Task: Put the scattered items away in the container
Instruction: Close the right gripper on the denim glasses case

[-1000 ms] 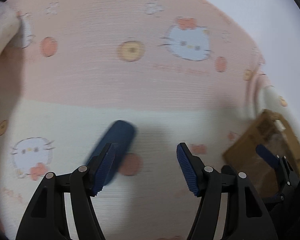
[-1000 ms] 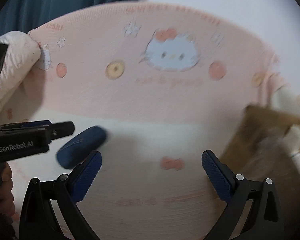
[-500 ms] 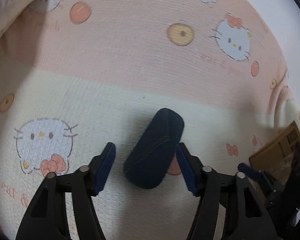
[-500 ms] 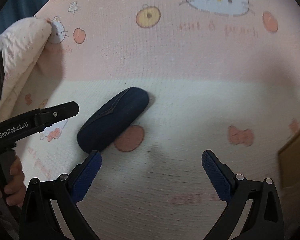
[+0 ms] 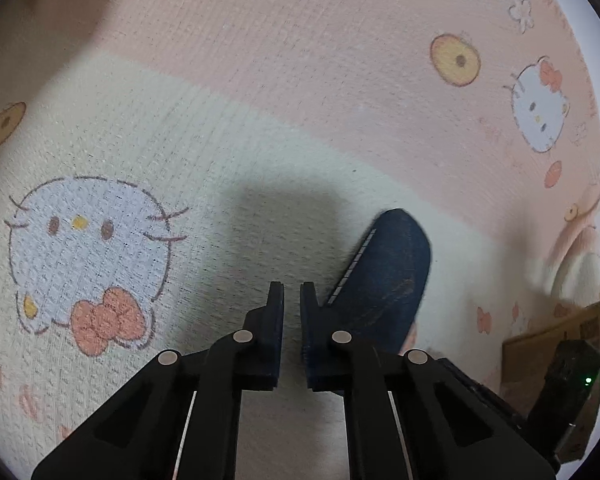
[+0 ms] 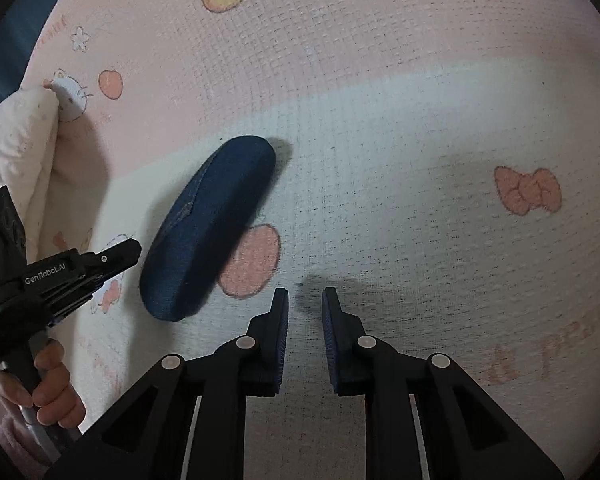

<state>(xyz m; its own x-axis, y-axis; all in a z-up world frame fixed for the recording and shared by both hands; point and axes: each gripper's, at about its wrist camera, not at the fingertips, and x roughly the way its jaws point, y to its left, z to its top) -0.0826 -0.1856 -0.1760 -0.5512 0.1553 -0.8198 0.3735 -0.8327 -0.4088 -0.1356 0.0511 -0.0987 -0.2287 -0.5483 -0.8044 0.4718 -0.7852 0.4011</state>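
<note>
Case (image 5: 384,280) now outside shut fingers (image 5: 312,320).

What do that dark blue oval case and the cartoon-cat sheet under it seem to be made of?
The case looks like a hard shell covered in denim-like cloth: matte navy weave, a stitched seam, and a rounded shape that holds. The sheet looks like soft woven or knitted fabric: a fine grid texture shows, with printed figures and no shine.
</note>
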